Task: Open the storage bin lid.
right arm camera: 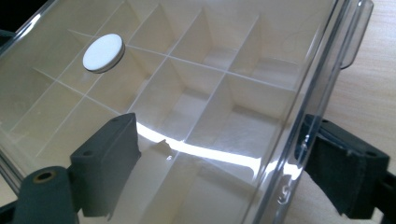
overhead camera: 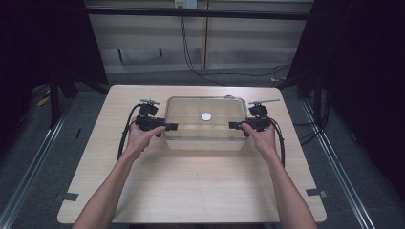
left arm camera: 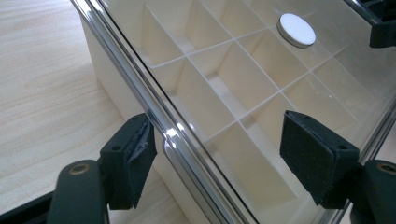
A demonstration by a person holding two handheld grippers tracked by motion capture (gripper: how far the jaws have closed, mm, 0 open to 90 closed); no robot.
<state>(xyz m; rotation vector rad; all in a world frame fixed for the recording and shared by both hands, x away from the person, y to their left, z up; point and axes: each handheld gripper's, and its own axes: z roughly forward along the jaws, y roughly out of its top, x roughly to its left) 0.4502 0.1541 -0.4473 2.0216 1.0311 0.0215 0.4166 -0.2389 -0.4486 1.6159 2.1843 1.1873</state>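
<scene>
Forearms come in from the bottom of the high view, one hand on each gripper, both reaching to the clear compartment box (overhead camera: 205, 123) in the far middle of the tabletop (overhead camera: 191, 181).

Left gripper (left arm camera: 219, 156): jaws spread apart, straddling the box's left edge. One pad (left arm camera: 133, 161) sits outside the wall over the wood, the other over the lid; neither visibly presses on the box. Seen from above, the left gripper (overhead camera: 165, 126) pokes over the box's left end.

Right gripper (right arm camera: 229, 163): same setup mirrored at the box's right edge. Jaws apart, one over the lid, one outside the rim beside the wall. Not clamped on anything I can see. From above, the right gripper (overhead camera: 236, 125) reaches over the box's right end.

Box: transparent lid with a shiny rim, closed flat; white dividers below form a grid of compartments. A clear latch tab (right arm camera: 355, 32) hangs off one long side. Compartments in view look bare.

White round disc (overhead camera: 206, 116) lies on the lid near the box's centre, slightly toward the far side; also seen at (left arm camera: 296, 30) and (right arm camera: 103, 52).

No readable brand, label or text anywhere on the box, disc or grippers.

Around the box: black cables (overhead camera: 125, 136) trail from both grippers. Behind the tabletop, a cable (overhead camera: 188, 52) runs down the wall to the floor. Tape marks (overhead camera: 316, 192) lie on the floor at the tabletop's near corners. Dark curtains (overhead camera: 363, 71) on either side.
</scene>
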